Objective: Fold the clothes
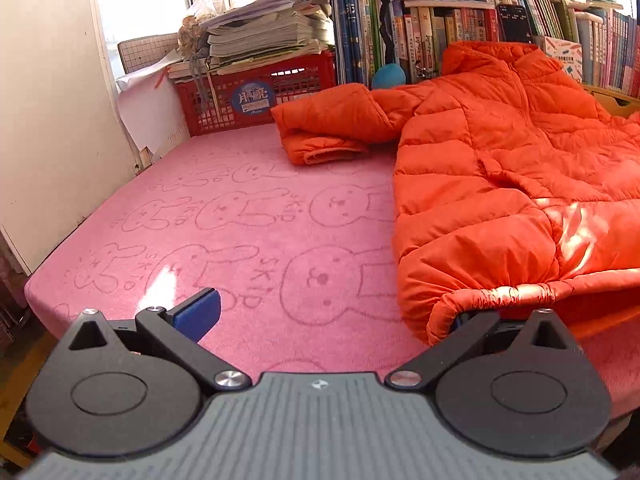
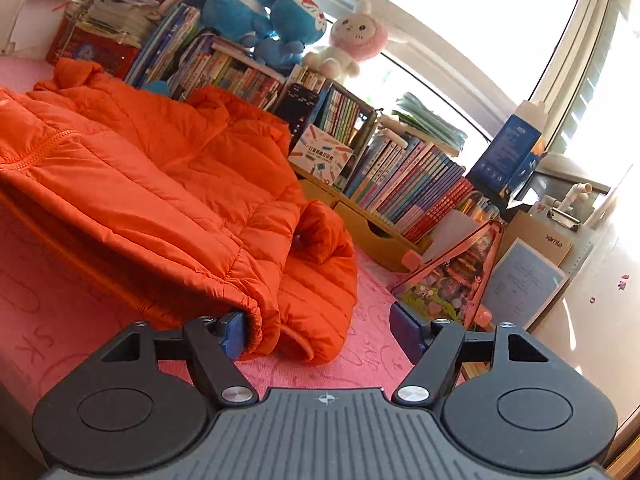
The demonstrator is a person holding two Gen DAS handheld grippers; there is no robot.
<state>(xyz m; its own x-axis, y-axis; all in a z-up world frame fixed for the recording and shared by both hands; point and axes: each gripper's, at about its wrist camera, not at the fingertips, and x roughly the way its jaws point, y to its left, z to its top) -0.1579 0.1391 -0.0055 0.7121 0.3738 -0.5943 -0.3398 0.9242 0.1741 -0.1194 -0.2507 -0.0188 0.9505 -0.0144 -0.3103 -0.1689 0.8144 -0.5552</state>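
An orange puffer jacket [image 1: 500,168] lies spread on a pink rabbit-print blanket [image 1: 240,216], zip side up, collar toward the books. One sleeve [image 1: 328,124] sticks out to the left. My left gripper [image 1: 328,316] is open wide at the jacket's near hem; its left blue pad [image 1: 200,312] is bare and the hem corner drapes over the right finger. In the right wrist view the jacket [image 2: 140,168] fills the left side, with the other sleeve [image 2: 320,280] bunched beside it. My right gripper [image 2: 320,334] is open, the hem corner resting against its left pad [image 2: 232,336].
A red crate [image 1: 248,96] under a paper stack stands at the blanket's far left corner. Rows of books [image 2: 400,184] with plush toys [image 2: 288,16] on top line the far side. A pink-framed bag [image 2: 452,272] and a clipboard [image 2: 524,280] lean at the right.
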